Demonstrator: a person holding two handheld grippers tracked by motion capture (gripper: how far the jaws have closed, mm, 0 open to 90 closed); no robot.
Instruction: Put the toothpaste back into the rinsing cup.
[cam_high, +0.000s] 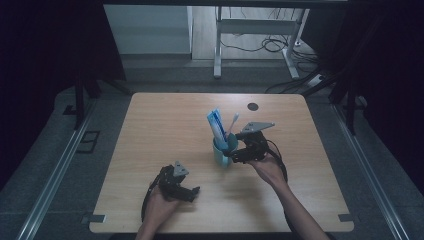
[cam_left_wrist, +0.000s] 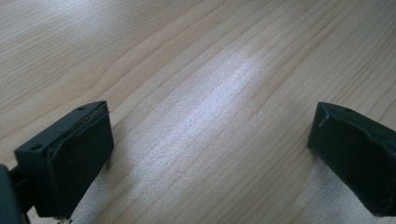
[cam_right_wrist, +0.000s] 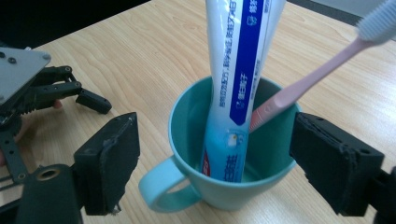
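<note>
A teal mug (cam_right_wrist: 224, 154) stands upright near the middle of the wooden table (cam_high: 150, 130), holding a blue-and-white toothpaste tube (cam_right_wrist: 238, 70) and a pink toothbrush (cam_right_wrist: 303, 79) that leans to the right. The right gripper (cam_right_wrist: 215, 168) sits just right of the mug, its jaws spread wide on either side of the rim without touching it. The left gripper (cam_high: 192, 192) rests near the table's near edge, left of the mug, jaws apart over bare wood

Dim high view; glare streaks the table (cam_left_wrist: 205, 121) up close.
</note>
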